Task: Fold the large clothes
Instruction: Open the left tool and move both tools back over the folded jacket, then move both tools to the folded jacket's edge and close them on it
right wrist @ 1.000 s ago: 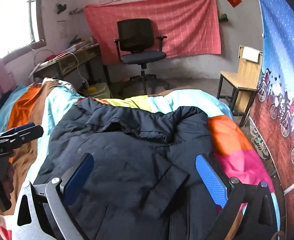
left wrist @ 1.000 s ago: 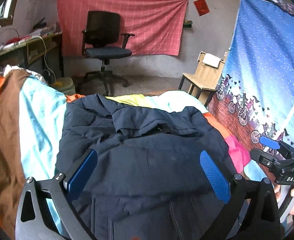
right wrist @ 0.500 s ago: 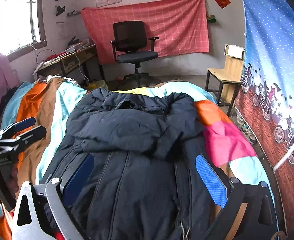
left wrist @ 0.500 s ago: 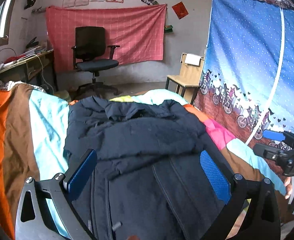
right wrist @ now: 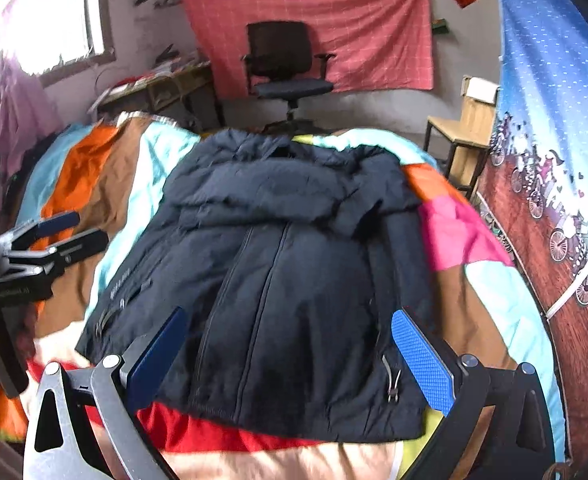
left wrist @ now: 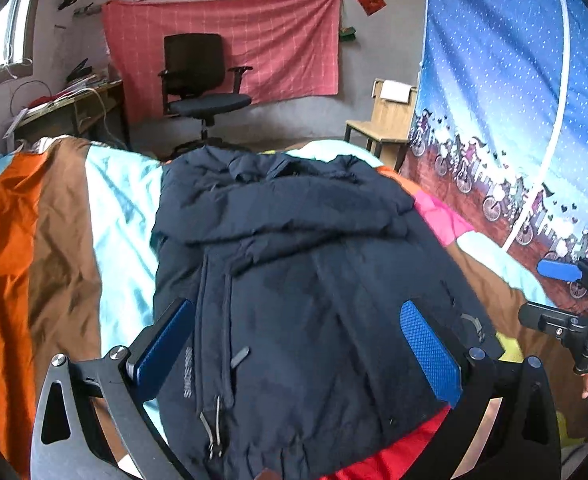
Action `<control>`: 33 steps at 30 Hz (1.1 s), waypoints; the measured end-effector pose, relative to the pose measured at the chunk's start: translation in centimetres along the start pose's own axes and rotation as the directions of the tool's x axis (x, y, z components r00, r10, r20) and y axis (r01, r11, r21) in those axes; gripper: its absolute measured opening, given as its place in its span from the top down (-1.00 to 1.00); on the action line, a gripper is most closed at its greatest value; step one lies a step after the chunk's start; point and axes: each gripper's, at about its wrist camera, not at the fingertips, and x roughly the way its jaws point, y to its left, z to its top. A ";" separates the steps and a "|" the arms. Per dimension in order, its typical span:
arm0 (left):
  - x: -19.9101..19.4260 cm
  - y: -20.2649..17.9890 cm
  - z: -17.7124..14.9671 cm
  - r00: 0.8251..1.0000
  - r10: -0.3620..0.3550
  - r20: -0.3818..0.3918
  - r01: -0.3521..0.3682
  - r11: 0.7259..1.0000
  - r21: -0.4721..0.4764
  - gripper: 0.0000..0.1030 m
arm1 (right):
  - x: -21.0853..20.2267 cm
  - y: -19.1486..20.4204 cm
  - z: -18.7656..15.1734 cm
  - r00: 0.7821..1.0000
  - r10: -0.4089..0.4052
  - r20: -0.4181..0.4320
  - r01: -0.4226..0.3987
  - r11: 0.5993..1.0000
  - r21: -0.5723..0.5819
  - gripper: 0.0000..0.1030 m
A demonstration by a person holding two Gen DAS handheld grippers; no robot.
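Striped bedspread (right wrist: 489,280) under everything; we see the dark jacket (right wrist: 294,280) lying flat mid-bed, hem near, collar far. Left gripper (left wrist: 297,340) and right gripper (right wrist: 290,350) hover over the hem, jaws apart, empty. Jacket's underside hidden.

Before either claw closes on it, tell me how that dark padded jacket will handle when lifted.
The dark padded jacket will probably sag and drape rather than hold shape: its sleeves already lie folded limply across the chest. It looks puffy, so likely bulky yet fairly light. Its smooth shell on the striped bedspread may slide easily when tugged.
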 end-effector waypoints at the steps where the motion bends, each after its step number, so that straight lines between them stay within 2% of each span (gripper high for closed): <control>1: 0.0 0.0 -0.5 1.000 0.005 -0.009 -0.005 1.000 -0.001 -0.96 | 0.1 0.1 -0.4 1.000 0.002 -0.008 -0.002 1.000 -0.009 -0.99; 8: 0.9 -0.2 -3.1 0.996 0.046 -0.074 -0.044 0.999 0.026 -0.96 | 1.6 0.4 -2.6 0.999 0.006 -0.046 -0.010 0.995 -0.098 -0.99; 18: 3.2 0.8 -7.0 0.989 0.008 -0.145 -0.002 0.999 0.040 -0.96 | 5.0 -1.3 -5.6 0.981 0.056 -0.187 -0.085 0.985 -0.153 -0.99; 21: 3.6 0.9 -8.4 0.985 -0.002 -0.172 0.011 0.998 0.054 -0.96 | 5.3 -2.1 -6.6 0.979 0.053 -0.195 -0.087 0.981 -0.172 -1.00; 27: 3.6 -0.2 -11.2 0.975 -0.020 -0.222 0.049 0.991 0.126 -0.96 | 6.2 -3.4 -8.7 0.971 0.046 -0.235 -0.097 0.972 -0.212 -0.99; 33: 3.0 -1.1 -13.5 0.974 0.025 -0.225 0.032 0.968 0.248 -0.96 | 7.0 -3.8 -10.9 0.964 0.027 -0.264 -0.103 0.956 -0.275 -0.99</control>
